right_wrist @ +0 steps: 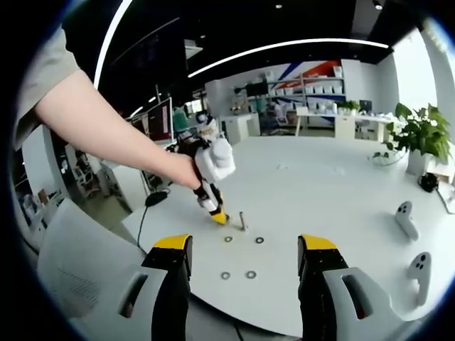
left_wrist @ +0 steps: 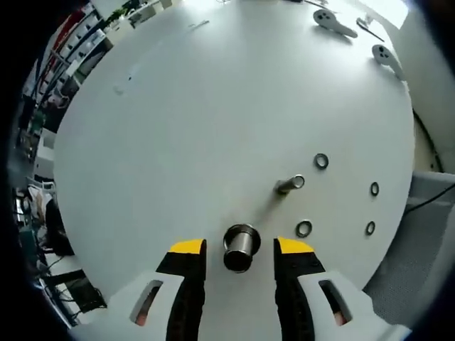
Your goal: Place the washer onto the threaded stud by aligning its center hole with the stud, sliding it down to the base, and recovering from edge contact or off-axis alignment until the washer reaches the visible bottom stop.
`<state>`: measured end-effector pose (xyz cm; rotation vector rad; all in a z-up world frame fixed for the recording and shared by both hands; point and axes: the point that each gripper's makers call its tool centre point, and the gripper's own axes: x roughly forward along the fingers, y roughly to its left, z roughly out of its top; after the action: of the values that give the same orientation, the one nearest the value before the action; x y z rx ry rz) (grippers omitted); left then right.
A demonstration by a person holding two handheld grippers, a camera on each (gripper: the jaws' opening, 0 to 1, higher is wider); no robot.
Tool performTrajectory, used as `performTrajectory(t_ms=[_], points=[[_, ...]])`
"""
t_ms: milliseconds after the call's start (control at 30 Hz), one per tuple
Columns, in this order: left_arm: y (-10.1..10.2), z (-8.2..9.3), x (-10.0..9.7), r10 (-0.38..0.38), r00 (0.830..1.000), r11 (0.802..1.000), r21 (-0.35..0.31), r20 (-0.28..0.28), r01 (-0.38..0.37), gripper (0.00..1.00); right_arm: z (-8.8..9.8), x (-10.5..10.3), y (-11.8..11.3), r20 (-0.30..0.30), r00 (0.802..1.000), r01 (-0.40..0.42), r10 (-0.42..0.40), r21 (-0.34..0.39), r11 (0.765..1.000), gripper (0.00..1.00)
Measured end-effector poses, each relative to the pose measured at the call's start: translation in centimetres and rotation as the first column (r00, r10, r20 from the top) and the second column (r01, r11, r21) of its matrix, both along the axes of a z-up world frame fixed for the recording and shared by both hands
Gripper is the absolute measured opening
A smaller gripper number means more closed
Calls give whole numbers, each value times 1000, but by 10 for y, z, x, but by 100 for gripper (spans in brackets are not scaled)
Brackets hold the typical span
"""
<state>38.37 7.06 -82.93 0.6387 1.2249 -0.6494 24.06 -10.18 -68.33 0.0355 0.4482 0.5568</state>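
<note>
Washers (left_wrist: 321, 161) ring the stud (left_wrist: 290, 185); both grippers released, left gripper (right_wrist: 217, 216) seen near it.

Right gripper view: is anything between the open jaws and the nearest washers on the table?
Nothing visible. Bare table lies between the right gripper and the two nearest washers; the left gripper sits farther off, beside the stud.

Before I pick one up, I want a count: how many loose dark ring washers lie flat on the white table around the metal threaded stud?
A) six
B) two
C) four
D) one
C: the left gripper view shows four dark ring washers on the white table, spread around the metal threaded stud.
</note>
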Motion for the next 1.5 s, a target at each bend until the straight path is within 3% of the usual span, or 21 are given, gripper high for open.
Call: performTrajectory(t_ms=[167,267,367,467,533,700,833,967,1100,1267,1500], points=[[-6,26,0,-34,995,998,-56,94,39,41,-2,-2,6,-13,999,-34,34,4,999,61],[-1,44,-6,4,989,995,-103,146,11,39,-1,-3,10,-6,999,-51,51,3,999,61],[5,44,-13,57,989,981,-194,134,-31,40,-2,-5,13,-13,997,-71,71,0,997,61],[19,51,-15,88,981,977,-206,170,-52,40,-3,-7,17,-14,996,-92,92,-7,996,61],[23,58,-16,145,971,961,-259,190,-93,40,-3,-8,18,-16,995,-103,103,-6,995,61],[34,73,-35,189,958,949,-291,214,-123,39,-3,-9,20,-19,993,-115,115,4,993,61],[35,84,-43,195,949,945,-306,249,-114,39,-2,-11,24,-15,991,-135,135,2,991,61],[30,100,-45,230,930,923,-368,286,-115,39,-4,-10,22,-17,992,-127,127,-10,992,61],[29,108,-52,192,928,928,-367,319,-66,39,-4,-10,21,-15,992,-128,128,-26,991,61],[31,124,-63,226,912,896,-441,343,-56,39,-8,-8,15,-25,995,-100,99,-54,994,61],[41,136,-92,224,898,877,-480,379,-17,39,-11,-6,11,-30,996,-84,81,-81,993,62]])
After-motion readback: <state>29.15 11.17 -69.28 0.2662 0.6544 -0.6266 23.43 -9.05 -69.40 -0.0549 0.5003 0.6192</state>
